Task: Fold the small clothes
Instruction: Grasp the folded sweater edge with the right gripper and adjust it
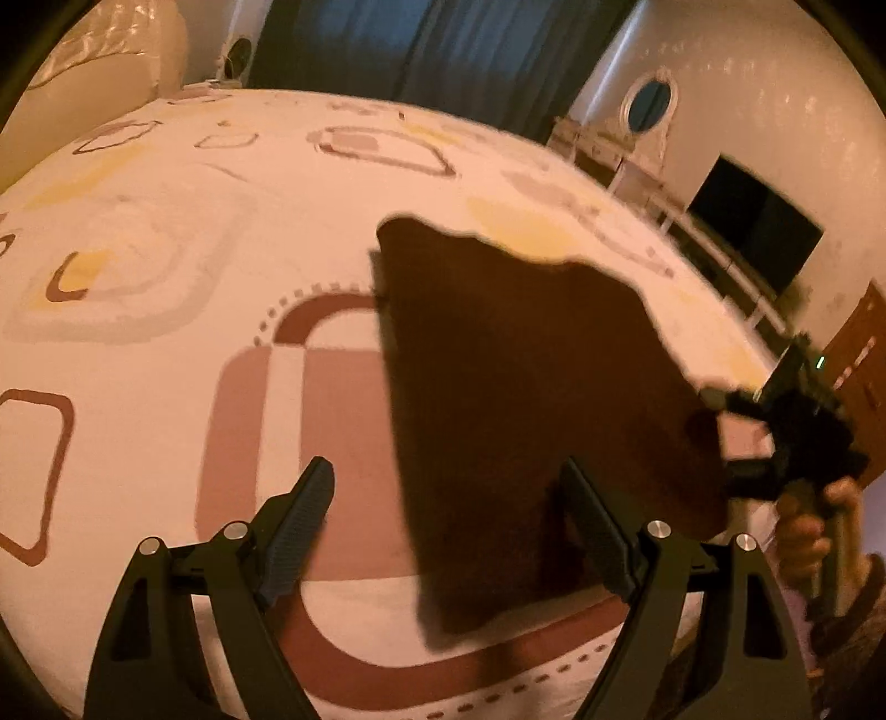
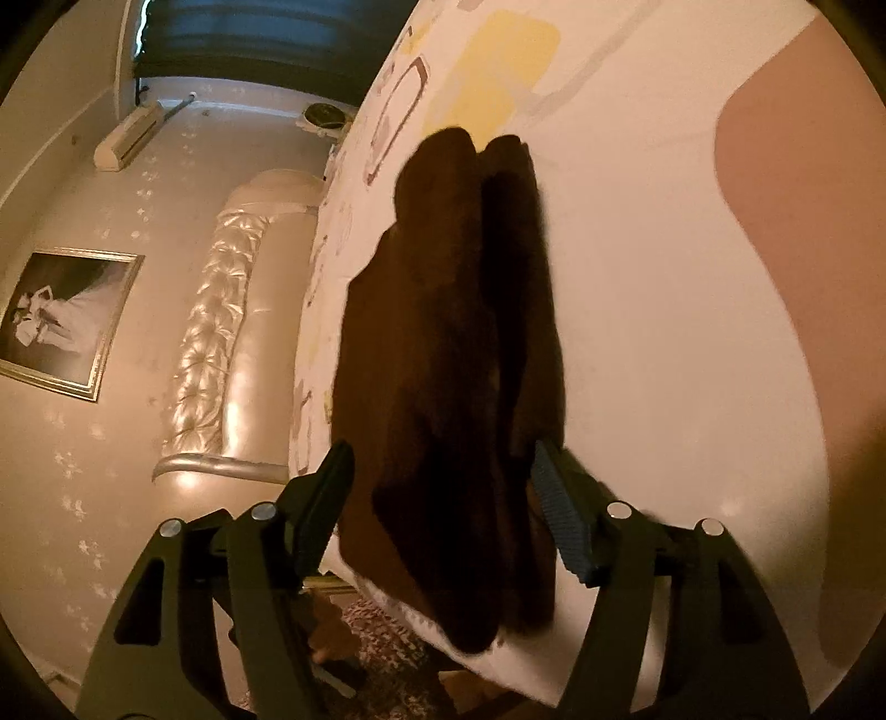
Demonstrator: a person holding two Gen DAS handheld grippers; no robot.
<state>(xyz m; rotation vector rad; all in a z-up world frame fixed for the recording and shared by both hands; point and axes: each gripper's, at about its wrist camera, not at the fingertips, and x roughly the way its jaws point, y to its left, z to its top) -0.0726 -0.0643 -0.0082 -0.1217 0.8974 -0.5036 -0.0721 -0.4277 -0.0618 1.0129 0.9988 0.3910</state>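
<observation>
A small dark brown garment (image 1: 526,399) lies flat on the patterned bedsheet (image 1: 221,232). My left gripper (image 1: 448,487) is open above its near left edge, with one finger over the sheet and one over the cloth. My right gripper (image 1: 731,443) shows in the left wrist view at the garment's right edge, jaws apart. In the right wrist view the garment (image 2: 454,360) runs lengthwise away from me, folded in long layers, and my right gripper (image 2: 443,471) is open with its fingers on either side of the near end.
The bed has a padded headboard (image 2: 221,332). A dressing table with an oval mirror (image 1: 650,102) and a dark TV screen (image 1: 758,221) stand beyond the bed's far right side. Blue curtains (image 1: 432,50) hang at the back. A framed picture (image 2: 61,321) hangs on the wall.
</observation>
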